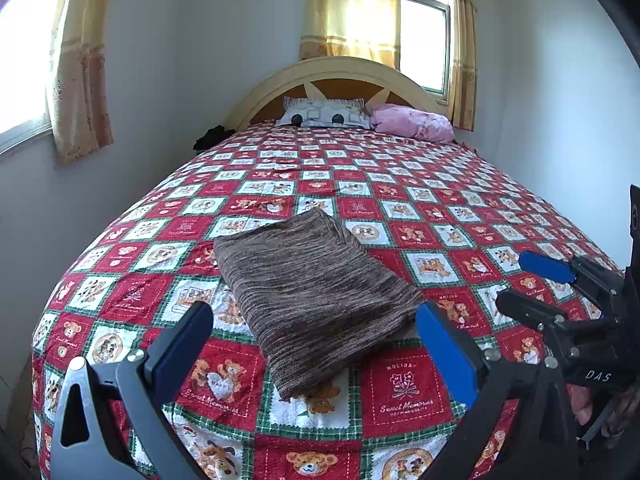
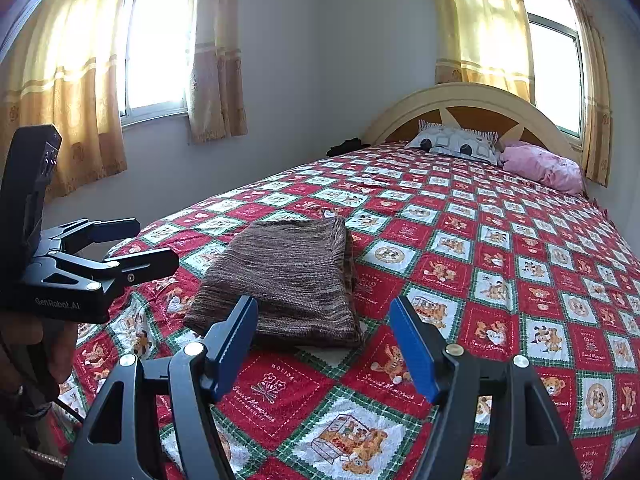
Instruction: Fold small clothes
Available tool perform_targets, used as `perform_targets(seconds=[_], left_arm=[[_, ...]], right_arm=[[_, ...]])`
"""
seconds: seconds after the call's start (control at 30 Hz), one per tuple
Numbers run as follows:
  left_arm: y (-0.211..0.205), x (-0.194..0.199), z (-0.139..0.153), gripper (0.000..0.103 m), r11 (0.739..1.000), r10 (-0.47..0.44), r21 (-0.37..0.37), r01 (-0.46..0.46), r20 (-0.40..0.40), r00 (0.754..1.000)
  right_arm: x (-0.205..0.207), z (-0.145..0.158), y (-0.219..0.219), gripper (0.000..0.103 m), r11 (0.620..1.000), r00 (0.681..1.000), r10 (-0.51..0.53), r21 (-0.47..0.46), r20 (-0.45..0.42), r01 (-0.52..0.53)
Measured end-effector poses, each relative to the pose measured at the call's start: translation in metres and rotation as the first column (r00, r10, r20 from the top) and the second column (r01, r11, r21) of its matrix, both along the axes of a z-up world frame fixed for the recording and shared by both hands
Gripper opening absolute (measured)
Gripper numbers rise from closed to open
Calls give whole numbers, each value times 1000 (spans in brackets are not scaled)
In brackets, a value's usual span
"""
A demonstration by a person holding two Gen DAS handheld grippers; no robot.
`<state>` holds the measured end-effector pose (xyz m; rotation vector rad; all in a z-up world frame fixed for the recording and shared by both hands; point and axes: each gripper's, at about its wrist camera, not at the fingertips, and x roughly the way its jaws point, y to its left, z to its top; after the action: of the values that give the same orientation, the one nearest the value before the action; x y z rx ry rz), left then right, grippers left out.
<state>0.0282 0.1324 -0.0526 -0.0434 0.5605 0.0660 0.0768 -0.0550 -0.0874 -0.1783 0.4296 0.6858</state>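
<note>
And here we are at the foot of the bed (image 1: 400,208), its teddy-bear patchwork cover stretching off toward the headboard (image 1: 340,76) at twelve o'clock. The brown knit garment (image 1: 312,292) lies flat on the cover as a tidy rectangle, layered edges showing at the near corner, so to my eye the folding of this piece looks done or very nearly so. The left gripper (image 1: 314,354) hangs just short of the garment, jaws spread wide with nothing between the blue pads; the near corner of the cloth sits in the gap at twelve o'clock but neither pad presses on it. Over in the right wrist view, the right gripper (image 2: 328,344) is released too, jaws apart, with the garment's near edge ahead at about eleven o'clock and untouched. Each claw peeks into the other's picture, the left at nine o'clock, the right at three. A grey pillow (image 1: 326,114) and a pink one (image 1: 412,122) rest by the headboard, well apart from the action. Next call, I'd judge: either pinch that near edge for one last fold, or leave it and fetch another small piece, though none is in sight.
</note>
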Motion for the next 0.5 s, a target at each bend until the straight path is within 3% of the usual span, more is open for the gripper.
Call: perform_targets(seconds=[0.5], left_arm=[[-1,2,2,103,1000,-3,31,3,0,1000]], right_arm=[[2,1,-4,69,1000,1000,-22,20,10,21]])
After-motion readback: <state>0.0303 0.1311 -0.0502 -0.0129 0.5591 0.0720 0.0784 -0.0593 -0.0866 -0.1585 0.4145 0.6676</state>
